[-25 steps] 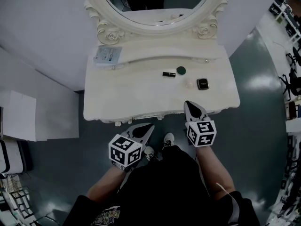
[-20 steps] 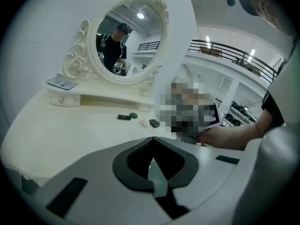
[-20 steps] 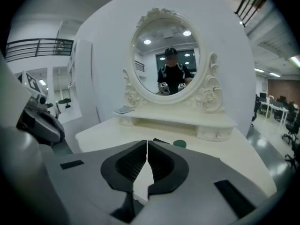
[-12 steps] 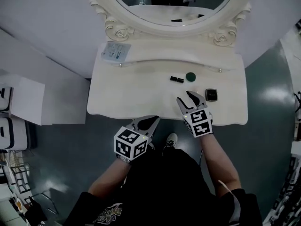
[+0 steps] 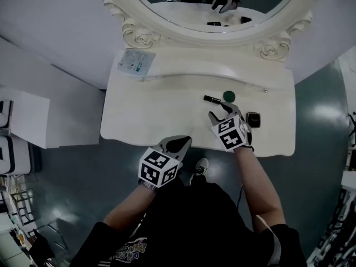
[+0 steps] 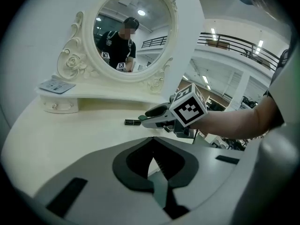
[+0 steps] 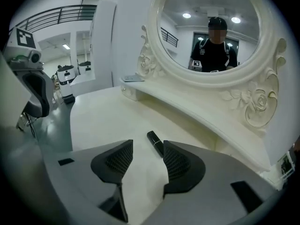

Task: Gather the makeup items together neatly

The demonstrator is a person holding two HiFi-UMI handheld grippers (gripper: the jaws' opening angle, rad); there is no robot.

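On the white vanity table (image 5: 139, 121) lie a black lipstick (image 5: 211, 99), a round green item (image 5: 228, 96) right of it, and a square black compact (image 5: 253, 119) further right. My right gripper (image 5: 222, 113) hovers just before the lipstick and left of the compact. Its jaws have just been opening and stand open. In the right gripper view the lipstick (image 7: 154, 142) lies just past the right pad (image 7: 176, 163) of that gripper (image 7: 146, 149), untouched. My left gripper (image 5: 175, 144) hangs at the table's front edge, shut and empty (image 6: 151, 138). The left gripper view also shows the lipstick (image 6: 132, 122).
An oval mirror (image 5: 222, 4) in a carved frame rises behind the table. A pale blue packet (image 5: 136, 62) rests on the raised back shelf at the left. White boxes (image 5: 22, 127) stand on the dark floor to the left.
Both grippers have moved forward toward the table. The right one went from shut at the front edge to open near the lipstick. The left one stayed shut.
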